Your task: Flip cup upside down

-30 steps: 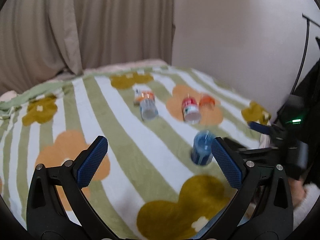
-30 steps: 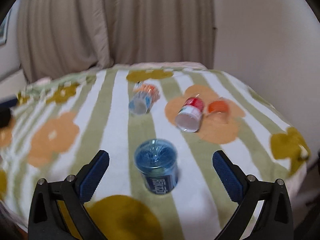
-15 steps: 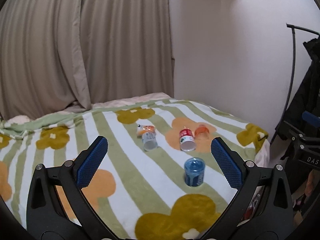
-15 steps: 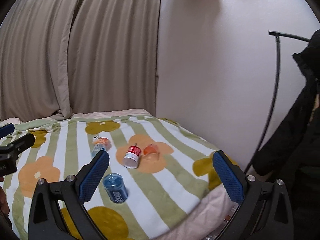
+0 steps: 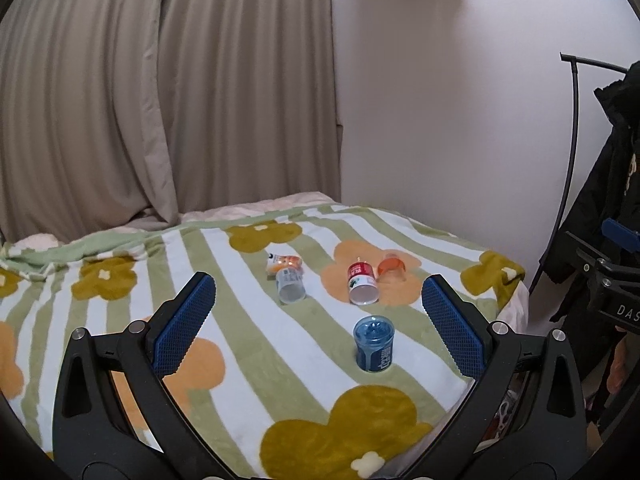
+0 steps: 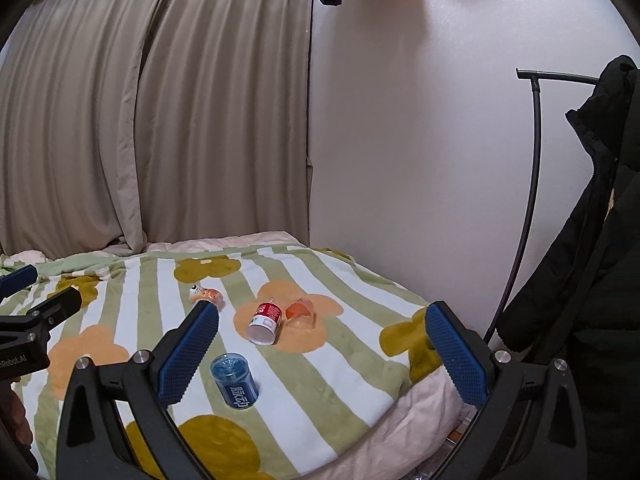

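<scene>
A blue cup [image 5: 374,343] stands bottom-up on the striped flower blanket [image 5: 240,328]; it also shows in the right wrist view [image 6: 234,380]. Behind it lie a red-and-white cup [image 5: 362,283] on its side, an orange cup [image 5: 391,267], and a clear cup [image 5: 290,285] with an orange-printed one [image 5: 283,262] behind. My left gripper [image 5: 318,326] is open and empty, held back from the cups. My right gripper [image 6: 322,356] is open and empty, well back from the bed.
The bed's right edge [image 6: 420,400] drops off near a white wall. A black coat [image 6: 592,280] hangs on a rack at the right. Beige curtains [image 5: 160,100] hang behind the bed. The other gripper shows at the left of the right wrist view [image 6: 28,328].
Both grippers have pulled back and away from the bed, so the cups look smaller. The blue cup stays standing bottom-up where it was.
</scene>
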Tool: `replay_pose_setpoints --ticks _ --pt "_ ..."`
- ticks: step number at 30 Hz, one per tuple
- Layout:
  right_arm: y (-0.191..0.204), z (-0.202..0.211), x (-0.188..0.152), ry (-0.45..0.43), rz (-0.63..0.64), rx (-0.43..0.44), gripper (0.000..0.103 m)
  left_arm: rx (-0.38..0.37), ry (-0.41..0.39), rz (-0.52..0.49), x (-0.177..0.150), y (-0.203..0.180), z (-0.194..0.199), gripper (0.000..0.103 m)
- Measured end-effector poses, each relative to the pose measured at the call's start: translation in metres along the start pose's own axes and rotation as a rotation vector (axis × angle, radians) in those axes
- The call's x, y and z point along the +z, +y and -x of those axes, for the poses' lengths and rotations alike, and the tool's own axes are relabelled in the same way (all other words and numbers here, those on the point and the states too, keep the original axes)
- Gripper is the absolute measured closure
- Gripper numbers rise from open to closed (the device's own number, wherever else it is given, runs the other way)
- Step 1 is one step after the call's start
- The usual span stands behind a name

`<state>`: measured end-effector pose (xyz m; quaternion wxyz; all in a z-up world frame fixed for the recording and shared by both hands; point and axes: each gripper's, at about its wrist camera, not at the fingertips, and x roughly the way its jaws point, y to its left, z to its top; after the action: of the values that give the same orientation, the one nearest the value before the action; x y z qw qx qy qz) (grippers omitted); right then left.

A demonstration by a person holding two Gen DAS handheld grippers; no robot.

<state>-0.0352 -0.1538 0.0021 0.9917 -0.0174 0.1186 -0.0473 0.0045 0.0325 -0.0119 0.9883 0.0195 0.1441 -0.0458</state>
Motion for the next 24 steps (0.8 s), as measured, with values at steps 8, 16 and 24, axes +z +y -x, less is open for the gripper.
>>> replay_pose_setpoints --ticks 8,16,24 --pt "0.0 0.0 0.002 0.003 -0.013 0.005 0.0 0.002 -0.005 -0.008 -0.001 -0.004 0.005 0.0" --pt "-0.001 0.001 0.003 0.004 -0.017 0.008 0.0 0.012 -0.009 -0.007 0.001 -0.003 0.008 0.0" --pt "0.002 0.002 0.003 0.006 -0.022 0.007 0.0 0.009 -0.023 -0.015 0.004 -0.002 0.011 0.0"
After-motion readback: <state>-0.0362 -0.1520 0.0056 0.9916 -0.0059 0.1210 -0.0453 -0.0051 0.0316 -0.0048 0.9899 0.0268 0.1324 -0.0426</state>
